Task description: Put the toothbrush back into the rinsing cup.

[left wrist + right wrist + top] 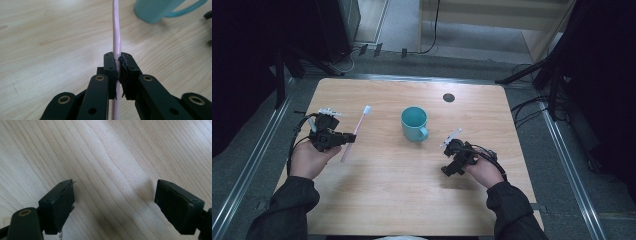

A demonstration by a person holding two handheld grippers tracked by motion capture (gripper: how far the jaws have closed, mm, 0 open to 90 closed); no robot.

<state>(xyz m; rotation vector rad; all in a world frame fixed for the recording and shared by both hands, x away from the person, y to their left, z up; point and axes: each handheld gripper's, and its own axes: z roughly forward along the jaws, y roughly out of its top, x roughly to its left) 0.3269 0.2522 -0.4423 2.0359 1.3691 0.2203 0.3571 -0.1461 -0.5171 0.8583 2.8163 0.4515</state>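
Hands low in the high view: the left gripper [346, 139] grips a pink toothbrush [357, 131] mid-handle, bristles aimed away, left of the teal mug [414, 123] on the wooden table [402, 200]. Left gripper view: jaws clamped tight on the pink handle, mug ahead. Right gripper view: the right gripper [115, 202] gapes wide over bare wood, holding nothing. No readable lettering anywhere
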